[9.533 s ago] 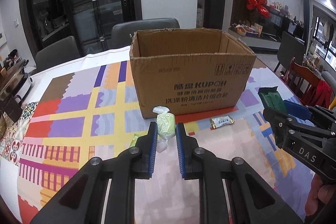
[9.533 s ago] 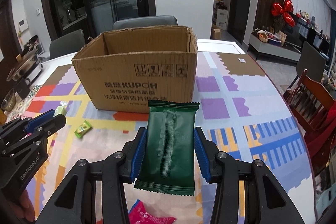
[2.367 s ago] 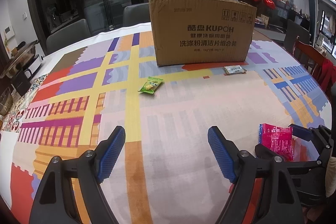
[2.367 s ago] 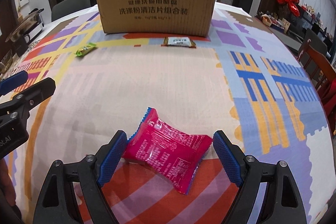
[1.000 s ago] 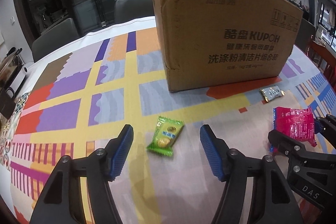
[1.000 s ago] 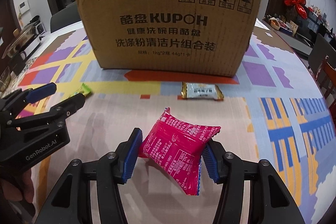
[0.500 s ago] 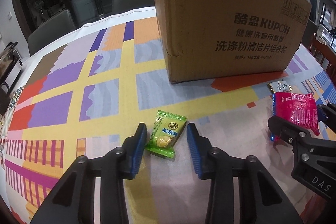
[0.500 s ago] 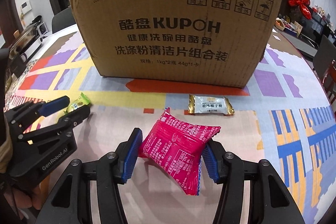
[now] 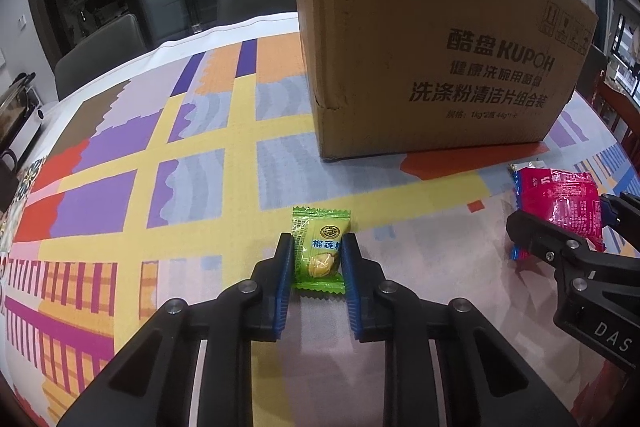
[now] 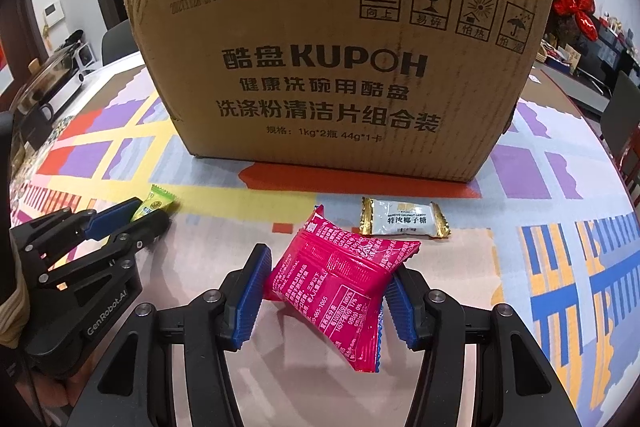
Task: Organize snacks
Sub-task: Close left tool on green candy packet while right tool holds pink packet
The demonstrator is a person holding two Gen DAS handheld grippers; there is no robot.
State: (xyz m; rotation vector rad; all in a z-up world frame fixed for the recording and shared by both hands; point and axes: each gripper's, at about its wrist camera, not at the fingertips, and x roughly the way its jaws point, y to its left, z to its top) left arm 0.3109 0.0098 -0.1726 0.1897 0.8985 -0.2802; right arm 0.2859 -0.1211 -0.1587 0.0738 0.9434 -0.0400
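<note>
The left gripper (image 9: 316, 259) had its jaws clamped on the green candy (image 9: 320, 251), low on the bench (image 9: 200, 195). The right gripper (image 10: 328, 291) pinched the pink packet (image 10: 340, 279). The white candy (image 10: 404, 221) lay before the box (image 10: 340, 67), unclaimed; boxing all three seemingly remained.

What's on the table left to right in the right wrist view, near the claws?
Left claw shut on the green candy → pink snack pack held in the right claw → white coconut candy. Cardboard box stands behind them all.
</note>
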